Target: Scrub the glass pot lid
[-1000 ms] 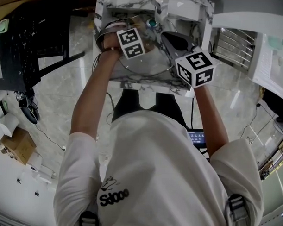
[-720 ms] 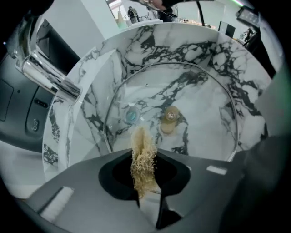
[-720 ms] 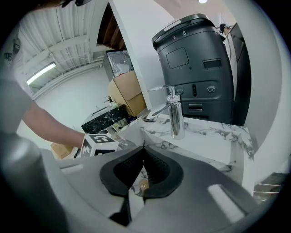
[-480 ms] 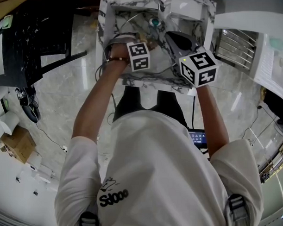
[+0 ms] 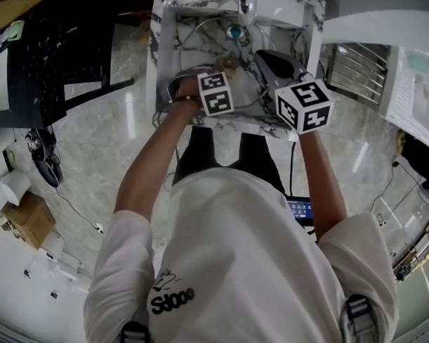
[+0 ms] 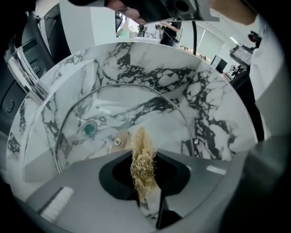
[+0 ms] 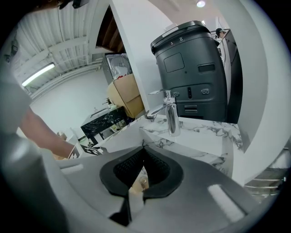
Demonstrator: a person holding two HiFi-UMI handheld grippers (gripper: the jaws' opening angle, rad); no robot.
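Nearest me, the left gripper (image 6: pixel 145 186) is clamping a tan, fibrous scrubber (image 6: pixel 142 161). Its jaws are nearly together, and the tuft is sticking out past the tips. The tuft is ending at or just short of the glass lid (image 6: pixel 136 102), beside the beige knob (image 6: pixel 117 141) at the lid's middle. I cannot tell whether it is actually touching the glass. The right gripper (image 7: pixel 138 181) is pinching closed on a small beige piece with a screw in it. I am taking that piece to be the knob, so this gripper is steadying the lid for the other one. The lid is sitting inside the marble sink (image 6: pixel 213 104), seemingly tilted and toward the sink's front edge. The drain (image 6: pixel 89 129) is showing through the glass, and the tap (image 7: pixel 170 116) is standing at the back edge. I am judging the scrub to be under way. To do it well, I am planning light pressure, short strokes from the knob out to the metal rim, and a firm grip on the right, since a lid held by one small knob could twist or slip.
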